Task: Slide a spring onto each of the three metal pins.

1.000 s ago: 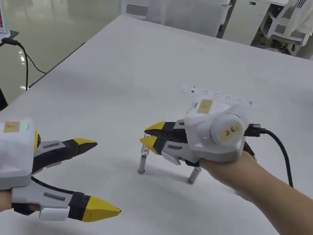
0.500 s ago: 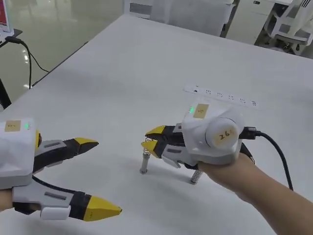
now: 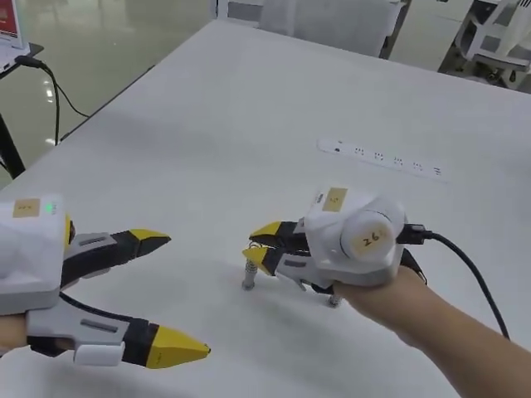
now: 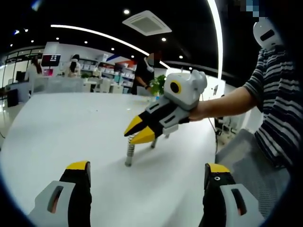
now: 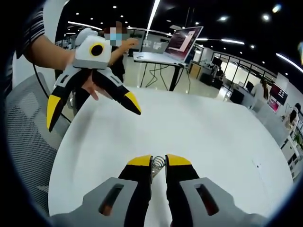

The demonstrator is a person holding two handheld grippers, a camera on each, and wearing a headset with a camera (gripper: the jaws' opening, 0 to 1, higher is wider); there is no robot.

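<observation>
Pinched spring (image 5: 159, 163) in right gripper (image 3: 259, 242), left gripper (image 3: 181, 296) gaping; could've tipped the pin (image 3: 248, 280) under its tips if pushed crooked.

Front pin: a thin grey metal pin (image 3: 247, 283) stands upright on the white bench (image 3: 207, 149), right under the tips of the right gripper (image 3: 260, 244).
Spring: a small silver spring (image 3: 249, 268) sits around the upper part of the front pin, with bare shaft showing below it. In the right gripper view its top coils lie between the two yellow jaw tips, which stand close on either side.
Second pin: the second pin (image 3: 334, 299) is upright near the front pin, largely hidden under the gripper body. Too little shows to tell whether it carries a spring.
</observation>
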